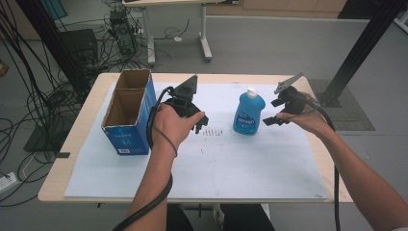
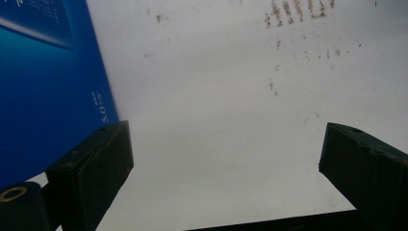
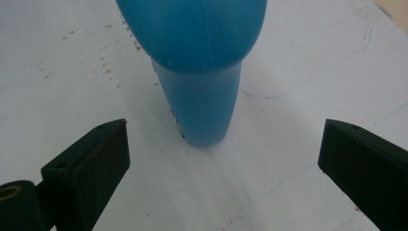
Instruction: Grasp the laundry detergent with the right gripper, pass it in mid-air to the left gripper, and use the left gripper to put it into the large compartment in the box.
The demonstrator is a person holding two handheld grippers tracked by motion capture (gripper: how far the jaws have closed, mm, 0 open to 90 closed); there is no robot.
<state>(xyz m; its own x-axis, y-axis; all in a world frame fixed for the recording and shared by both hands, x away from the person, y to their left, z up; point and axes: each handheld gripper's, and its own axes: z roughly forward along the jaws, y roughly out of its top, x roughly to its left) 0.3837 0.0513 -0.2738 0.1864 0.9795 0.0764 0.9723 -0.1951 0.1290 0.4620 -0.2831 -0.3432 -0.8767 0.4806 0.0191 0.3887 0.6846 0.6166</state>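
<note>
White-covered tabletop [image 1: 269, 173]: blue plastic bottle [image 1: 248, 114] stands upright at centre frame, ungrasped. Right gripper [image 3: 223, 159] spread, approaching it; left gripper [image 2: 226, 159] spread beside blue cardboard box [image 1: 129, 113].

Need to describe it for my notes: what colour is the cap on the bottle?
White, atop the blue bottle; the cap shows best in the high view.

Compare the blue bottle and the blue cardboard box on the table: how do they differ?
The blue bottle is rounded plastic with a white cap closing it; the blue cardboard box is straight-sided and open on top, showing two brown compartments. The bottle stands by the right gripper, the box beside the left gripper. Both are blue and upright.
</note>
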